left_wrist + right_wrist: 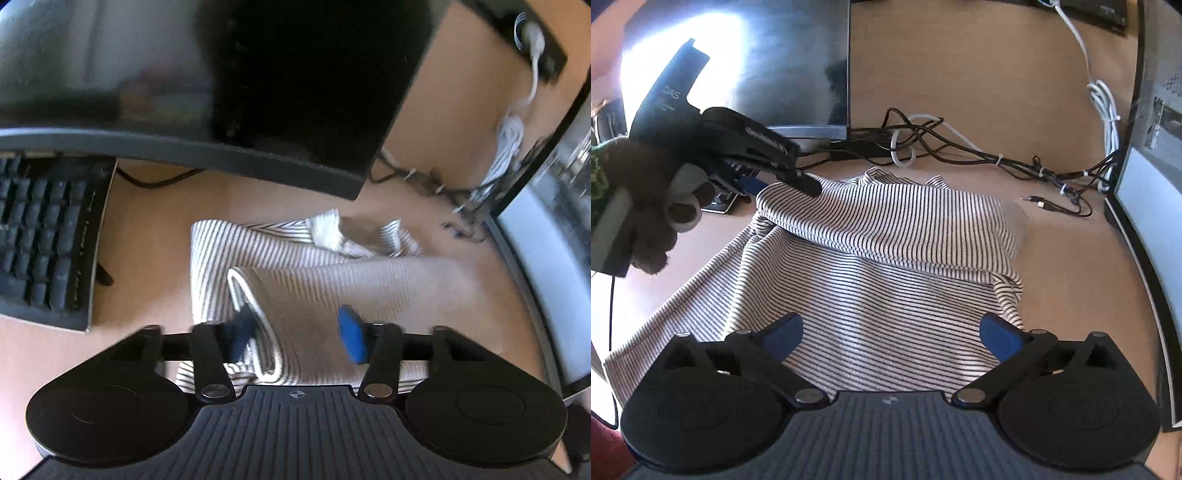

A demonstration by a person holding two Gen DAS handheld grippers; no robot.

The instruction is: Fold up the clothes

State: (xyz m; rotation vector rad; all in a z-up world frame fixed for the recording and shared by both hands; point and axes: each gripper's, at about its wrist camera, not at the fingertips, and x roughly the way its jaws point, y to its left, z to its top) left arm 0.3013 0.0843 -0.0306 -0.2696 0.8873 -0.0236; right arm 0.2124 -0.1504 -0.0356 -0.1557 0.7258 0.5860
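Striped shirt (886, 258) lay on the wooden desk (1052, 258), upper part folded over itself, between a keyboard (44, 236) and a monitor (1145, 258); cables (960, 147) behind it; right gripper (892, 334) hovered over the near part of the shirt, blue pads (999, 338) spread wide, nothing held; left gripper (295, 334) sat over a white-trimmed fold, jaws part-way in with cloth between the pads, left pad against the trim; frame blurred, could not tell if it pinched; in the right wrist view it reached the shirt's far-left edge, held by a gloved hand (646, 221).
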